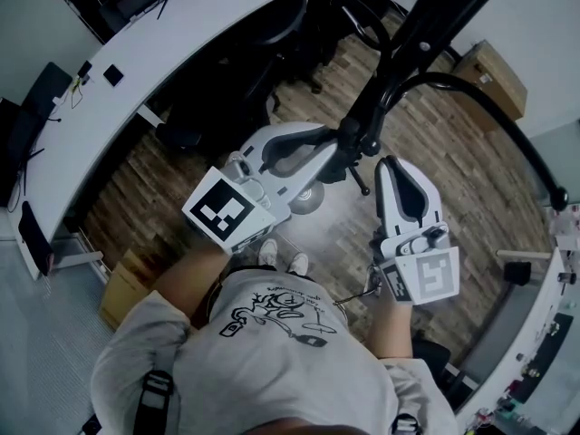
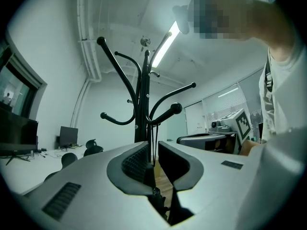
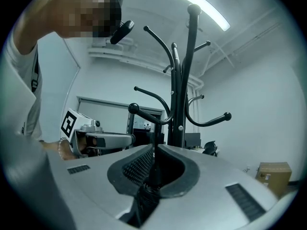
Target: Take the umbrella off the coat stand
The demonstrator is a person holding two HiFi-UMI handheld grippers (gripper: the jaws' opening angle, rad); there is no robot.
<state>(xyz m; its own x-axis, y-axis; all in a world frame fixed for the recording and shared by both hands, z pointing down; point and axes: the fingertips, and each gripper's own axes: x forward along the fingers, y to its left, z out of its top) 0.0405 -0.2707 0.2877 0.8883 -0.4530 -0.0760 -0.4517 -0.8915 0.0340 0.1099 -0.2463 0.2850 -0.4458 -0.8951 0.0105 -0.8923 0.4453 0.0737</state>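
The black coat stand rises in front of me, its curved hooks spreading at the top. From one ball-tipped hook a thin strap hangs down to the dark umbrella, which lies in the hollow between the jaws in both gripper views. My left gripper sits close beside the pole with its jaws narrowly apart around the strap and umbrella. My right gripper is on the other side, jaws meeting on the strap. The head view hides the umbrella.
A long white curved desk runs along the left, with black office chairs behind the stand. Cardboard boxes stand at the far right and low left. Another white desk edge is at the right. The floor is wood.
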